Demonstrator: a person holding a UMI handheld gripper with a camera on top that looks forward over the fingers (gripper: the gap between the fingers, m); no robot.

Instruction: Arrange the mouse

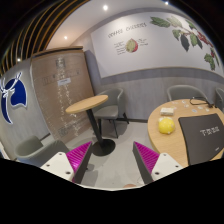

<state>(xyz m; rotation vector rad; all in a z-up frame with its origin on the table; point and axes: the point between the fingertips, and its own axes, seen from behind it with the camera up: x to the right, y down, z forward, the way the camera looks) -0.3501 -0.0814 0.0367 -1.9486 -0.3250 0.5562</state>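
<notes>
My gripper (112,160) is held up above the grey floor with its two fingers wide apart; the magenta pads (80,156) show on each inner face and nothing is between them. No mouse is visible in the gripper view. To the right of the fingers is a round wooden table (168,142) with a closed dark laptop (200,136) and a yellow object (165,126) on it.
A small round wooden table (87,104) on a black pedestal stands ahead beyond the fingers. Grey chairs (112,104) stand near it and behind the right table. A wall with a fruit picture (150,38) and a blue logo panel (12,92) lies beyond.
</notes>
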